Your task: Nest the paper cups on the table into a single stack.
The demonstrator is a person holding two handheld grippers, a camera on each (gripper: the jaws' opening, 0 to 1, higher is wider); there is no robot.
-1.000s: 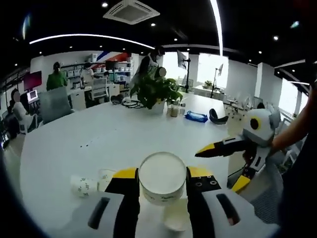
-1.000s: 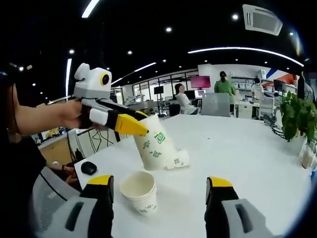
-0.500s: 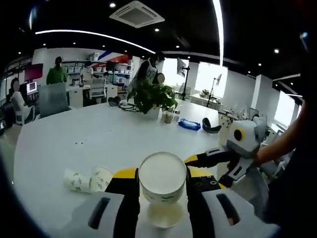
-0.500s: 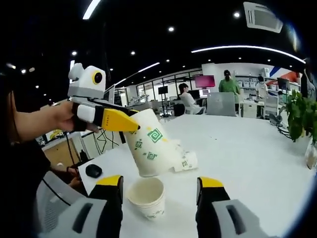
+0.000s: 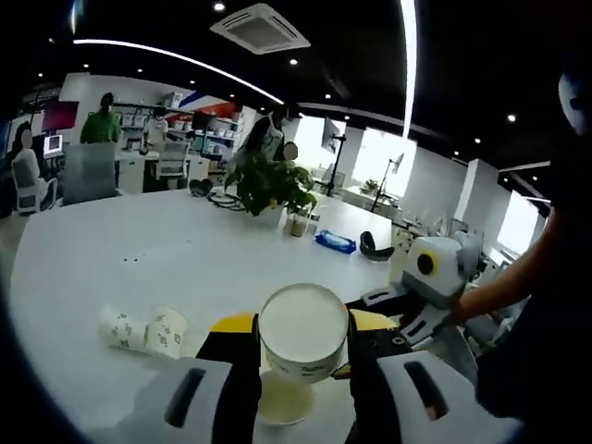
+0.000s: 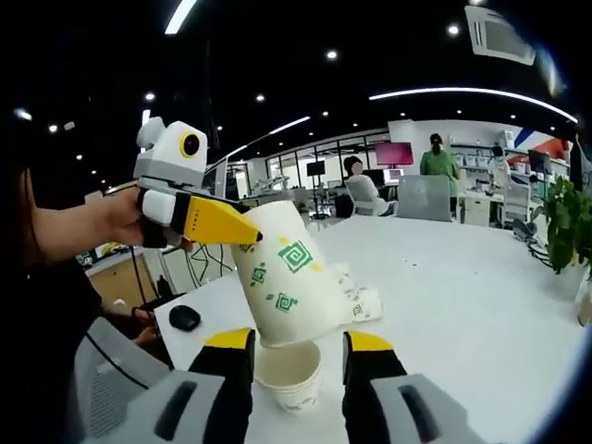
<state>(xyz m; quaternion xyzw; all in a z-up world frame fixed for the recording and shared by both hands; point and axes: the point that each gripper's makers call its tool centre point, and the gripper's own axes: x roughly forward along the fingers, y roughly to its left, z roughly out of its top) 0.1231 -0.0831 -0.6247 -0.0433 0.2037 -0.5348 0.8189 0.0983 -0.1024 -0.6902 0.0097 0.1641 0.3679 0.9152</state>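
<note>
My left gripper [image 5: 303, 322] is shut on a white paper cup [image 5: 303, 340], its mouth facing the camera. In the right gripper view that cup [image 6: 289, 289], printed with green squares, hangs tilted from the left gripper [image 6: 242, 233], directly over a second cup [image 6: 290, 372] standing upright on the white table [image 6: 462, 305]. My right gripper [image 6: 289, 340] flanks the standing cup closely, with a small gap on its right side. The standing cup [image 5: 281, 400] also shows beneath the held one. Two cups [image 5: 143, 330] lie nested on their sides nearby, and appear behind the held cup [image 6: 363, 302]. The right gripper [image 5: 370, 314] comes in from the right.
A potted plant [image 5: 270, 183], a blue item [image 5: 333, 242] and a black item [image 5: 375, 245] stand at the table's far side. A black mouse [image 6: 185, 317] lies near the table edge, beside a grey chair [image 6: 102, 388]. Several people are at desks in the background.
The left gripper has carried its cup from beside the standing cup to right above it. The right gripper's jaws have narrowed from wide apart to close around the standing cup.
</note>
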